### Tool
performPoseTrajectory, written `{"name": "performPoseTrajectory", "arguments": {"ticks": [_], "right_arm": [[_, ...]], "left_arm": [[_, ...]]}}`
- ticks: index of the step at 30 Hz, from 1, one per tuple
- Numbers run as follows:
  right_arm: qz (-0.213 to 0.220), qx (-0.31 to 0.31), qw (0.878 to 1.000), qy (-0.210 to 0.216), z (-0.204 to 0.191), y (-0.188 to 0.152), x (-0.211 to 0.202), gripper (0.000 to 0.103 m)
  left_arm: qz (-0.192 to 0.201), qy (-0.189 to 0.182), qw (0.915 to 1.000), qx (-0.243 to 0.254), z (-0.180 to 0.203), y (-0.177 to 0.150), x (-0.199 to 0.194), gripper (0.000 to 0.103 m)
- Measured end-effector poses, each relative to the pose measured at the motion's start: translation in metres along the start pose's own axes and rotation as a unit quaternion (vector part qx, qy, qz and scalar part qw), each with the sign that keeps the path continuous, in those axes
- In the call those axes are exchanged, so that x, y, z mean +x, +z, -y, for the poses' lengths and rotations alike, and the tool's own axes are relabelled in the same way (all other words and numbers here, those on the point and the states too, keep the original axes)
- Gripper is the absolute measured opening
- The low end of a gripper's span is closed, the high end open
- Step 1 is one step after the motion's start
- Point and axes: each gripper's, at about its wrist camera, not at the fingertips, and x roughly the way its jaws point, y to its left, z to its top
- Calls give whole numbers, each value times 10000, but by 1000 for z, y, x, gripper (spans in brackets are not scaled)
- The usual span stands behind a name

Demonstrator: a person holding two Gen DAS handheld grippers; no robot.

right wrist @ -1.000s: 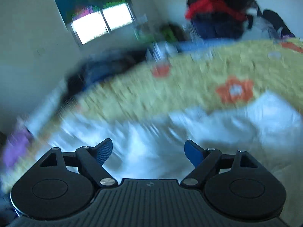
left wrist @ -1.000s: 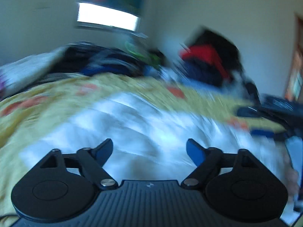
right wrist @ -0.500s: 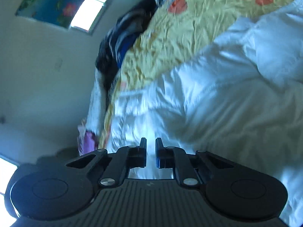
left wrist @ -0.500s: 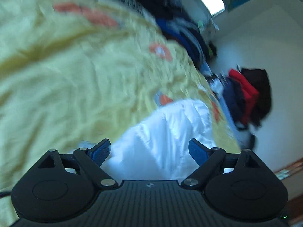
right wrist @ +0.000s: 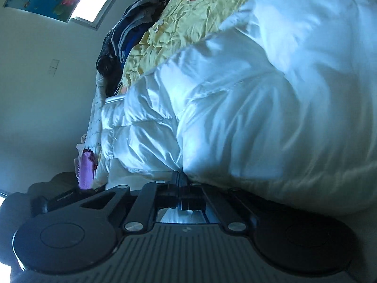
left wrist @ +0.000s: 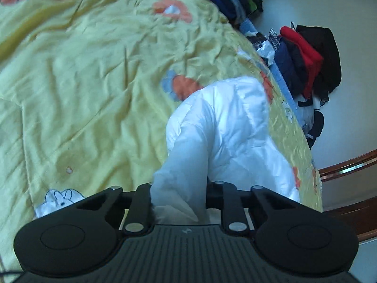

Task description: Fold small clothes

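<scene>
Although both grippers now grip the white puffy jacket [left wrist: 226, 127], no fold shows yet, so nearly all the task remains. The left gripper [left wrist: 179, 198], jaws just closed, pinches a bunched sleeve-like part; the right gripper [right wrist: 180, 188], pressed together, clamps a fold of the jacket. It lies near the yellow quilt's [left wrist: 82, 82] right edge; open quilt spreads leftward, with clothes piles [left wrist: 306, 59] beyond that edge.

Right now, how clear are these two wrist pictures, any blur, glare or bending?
Left wrist view: the yellow bedspread smears slightly, the white garment reads clearly, and the fisheye curves the bed edge. Right wrist view: the garment shows bluish sheen and soft blur at right; the window is blown out.
</scene>
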Motion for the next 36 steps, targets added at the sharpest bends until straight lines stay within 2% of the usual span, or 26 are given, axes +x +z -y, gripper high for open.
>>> {"name": "performPoseTrajectory", "arguments": {"ticks": [4, 7, 9, 10, 12, 15, 16, 18, 22, 24, 28, 31, 33, 35, 36], "right_arm": [[4, -33, 9999, 116, 5, 0, 0, 1], [43, -109, 9998, 189, 8, -3, -6, 1], [89, -122, 9995, 282, 11, -6, -7, 1], [122, -128, 9993, 327, 12, -7, -8, 1], [179, -113, 9989, 415, 15, -9, -9, 1], [213, -38, 9983, 537, 20, -11, -11, 1], [216, -1, 9981, 578, 21, -12, -13, 1], [195, 95, 9976, 664, 26, -11, -16, 1], [26, 391, 9963, 766, 29, -6, -21, 2], [-49, 835, 9921, 933, 32, -1, -29, 16], [378, 1039, 9859, 1253, 28, 3, -74, 16], [786, 571, 9900, 1021, 21, 1, -125, 23], [942, 511, 9898, 943, 29, -2, -155, 42], [1026, 515, 9907, 737, 43, -6, -176, 51], [1060, 545, 9914, 531, 52, -9, -182, 50]], "left_arm": [[242, -297, 9991, 160, 36, 2, -29, 18], [309, -568, 9955, 686, 88, -9, -46, 17], [243, -767, 9900, 1157, 130, -25, -48, 17], [188, -838, 9855, 1462, 152, -38, -46, 17], [37, -900, 9705, 2239, 193, -73, -38, 18], [-260, -789, 9499, 3014, 228, -126, -13, 18], [-322, -751, 9472, 3100, 231, -138, -6, 18], [-202, -734, 9437, 3221, 233, -149, -2, 18], [-211, -803, 9518, 2953, 228, -138, -7, 18], [-163, -790, 9529, 2924, 227, -136, -14, 18], [-65, -786, 9511, 2986, 234, -141, -25, 18], [-96, -772, 9420, 3264, 246, -155, -26, 18], [-195, -800, 9317, 3537, 255, -170, -20, 18], [-331, -795, 9203, 3817, 264, -189, -9, 18], [-438, -773, 9155, 3923, 268, -199, -1, 18]]}}
